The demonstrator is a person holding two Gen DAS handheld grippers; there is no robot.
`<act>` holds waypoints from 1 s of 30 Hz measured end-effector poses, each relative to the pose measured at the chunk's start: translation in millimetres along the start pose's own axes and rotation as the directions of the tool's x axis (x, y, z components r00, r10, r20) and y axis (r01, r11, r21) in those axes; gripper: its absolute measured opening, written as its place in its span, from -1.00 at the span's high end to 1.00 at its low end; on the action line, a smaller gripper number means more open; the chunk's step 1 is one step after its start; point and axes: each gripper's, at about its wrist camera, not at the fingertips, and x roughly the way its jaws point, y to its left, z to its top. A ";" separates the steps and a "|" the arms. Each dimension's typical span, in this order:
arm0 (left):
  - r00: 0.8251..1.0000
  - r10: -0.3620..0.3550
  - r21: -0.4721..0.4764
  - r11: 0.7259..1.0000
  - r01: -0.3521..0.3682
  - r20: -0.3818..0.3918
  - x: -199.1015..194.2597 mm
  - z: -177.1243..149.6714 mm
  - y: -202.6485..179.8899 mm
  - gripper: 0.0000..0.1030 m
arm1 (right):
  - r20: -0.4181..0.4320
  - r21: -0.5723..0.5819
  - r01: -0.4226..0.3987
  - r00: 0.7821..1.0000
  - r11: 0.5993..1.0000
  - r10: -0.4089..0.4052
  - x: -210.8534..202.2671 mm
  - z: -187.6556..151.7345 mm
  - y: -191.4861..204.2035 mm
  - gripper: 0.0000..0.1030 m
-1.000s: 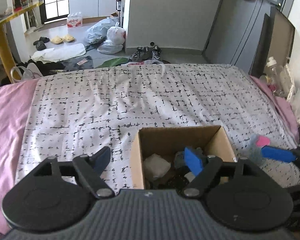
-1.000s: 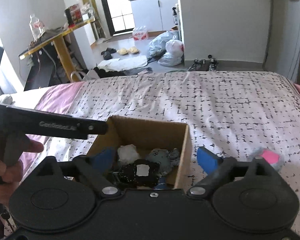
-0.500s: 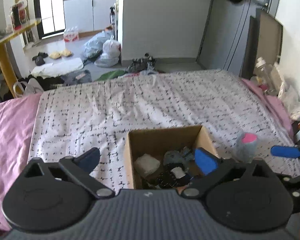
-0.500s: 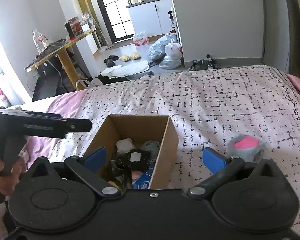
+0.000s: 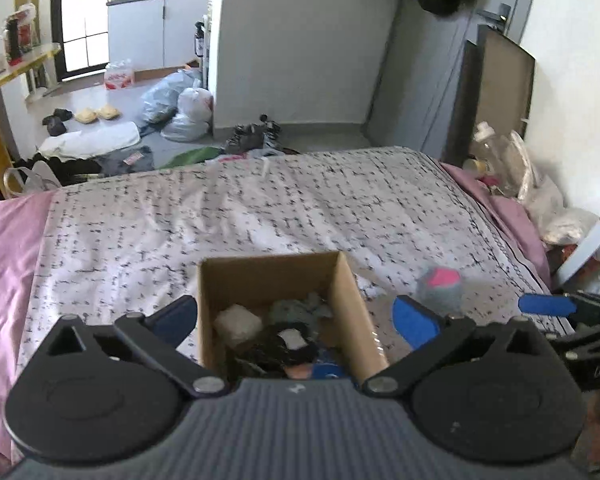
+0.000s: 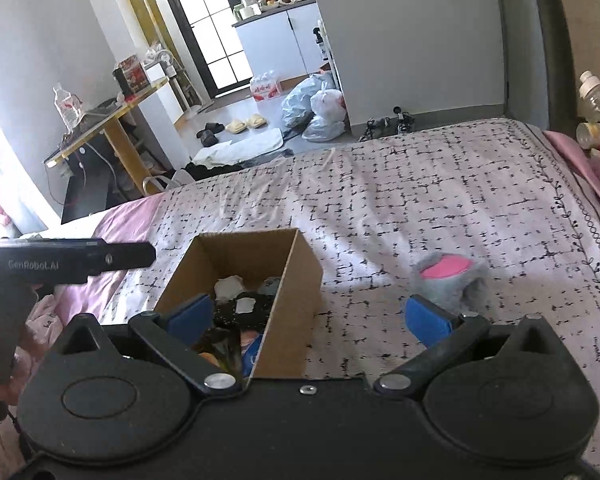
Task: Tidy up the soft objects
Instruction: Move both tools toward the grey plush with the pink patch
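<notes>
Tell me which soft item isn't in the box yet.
The grey plush with the pink top, lying alone on the bedspread right of the cardboard box. The white, black and grey pieces all sit inside the box.

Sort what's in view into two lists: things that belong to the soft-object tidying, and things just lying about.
Part of the job:
- cardboard box on the bed, already holding soft items
- grey and pink plush on the bedspread, right of the box
- left gripper and right gripper, both open

Just lying about:
- plastic bags
- slippers
- water bottle on the desk

Bright daylight from far window [image 6: 216, 28], fisheye-bent edges, slight blur
</notes>
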 end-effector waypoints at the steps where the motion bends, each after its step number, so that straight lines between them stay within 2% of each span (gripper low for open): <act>1: 1.000 0.003 0.008 1.000 -0.003 0.000 -0.1 -0.7 -4.3 -1.00 | -0.003 -0.003 0.002 1.000 1.000 -0.002 -1.7 -0.2 -2.8 -1.00; 7: 0.999 -0.043 -0.007 0.999 0.043 0.012 0.7 -0.5 -22.5 -1.00 | -0.008 -0.003 0.002 1.000 1.000 -0.002 -13.3 -5.5 -17.7 -1.00; 17: 0.999 -0.044 -0.008 0.999 0.044 0.005 10.0 2.8 -45.2 -1.00 | 0.011 0.019 0.033 0.999 0.999 -0.033 -26.9 -11.7 -48.6 -1.00; 30: 0.997 -0.036 -0.030 0.999 0.034 -0.070 38.4 -0.7 -73.9 -1.00 | -0.008 0.078 0.029 1.000 0.996 -0.029 -25.1 -15.9 -85.9 -1.00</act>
